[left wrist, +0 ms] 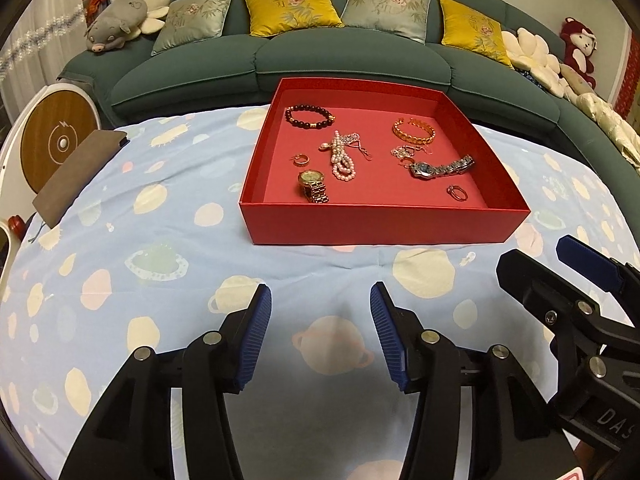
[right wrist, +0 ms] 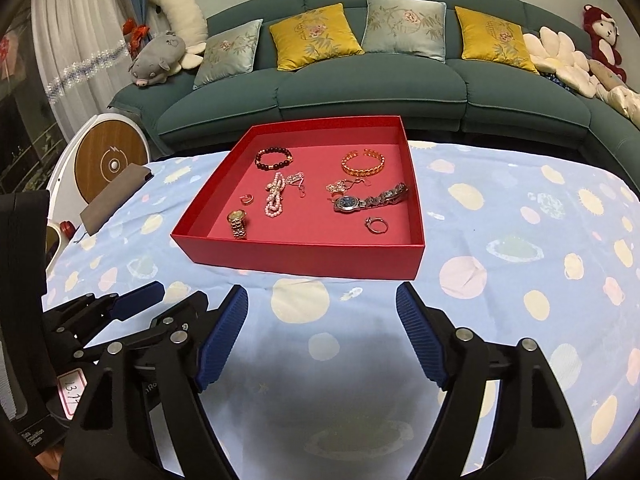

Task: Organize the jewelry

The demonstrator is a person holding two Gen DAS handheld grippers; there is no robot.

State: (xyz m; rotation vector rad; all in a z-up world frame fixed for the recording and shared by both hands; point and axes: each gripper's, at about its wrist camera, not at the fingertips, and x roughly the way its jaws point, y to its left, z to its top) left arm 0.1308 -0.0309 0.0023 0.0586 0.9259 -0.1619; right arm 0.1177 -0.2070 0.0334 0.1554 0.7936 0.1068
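A shallow red box (left wrist: 384,222) (right wrist: 304,258) sits on the patterned tablecloth. Inside lie a dark bead bracelet (left wrist: 309,117) (right wrist: 274,159), a gold bangle (left wrist: 414,130) (right wrist: 363,162), a pearl strand (left wrist: 341,158) (right wrist: 275,197), a gold watch (left wrist: 313,186) (right wrist: 238,222), a silver watch (left wrist: 440,167) (right wrist: 370,199), a gold ear hoop (left wrist: 299,159) (right wrist: 246,199), a ring (left wrist: 457,192) (right wrist: 377,225) and small pendants (left wrist: 404,154). My left gripper (left wrist: 320,332) (right wrist: 136,300) hovers open over the cloth in front of the box. My right gripper (right wrist: 322,332) (left wrist: 532,264) is open beside it, nothing between its fingers.
A green sofa (left wrist: 348,64) with yellow and grey cushions runs behind the table. A brown pouch (left wrist: 76,176) (right wrist: 112,196) lies at the cloth's left edge by a round wooden-faced device (left wrist: 56,144). Plush toys (left wrist: 116,26) rest on the sofa ends.
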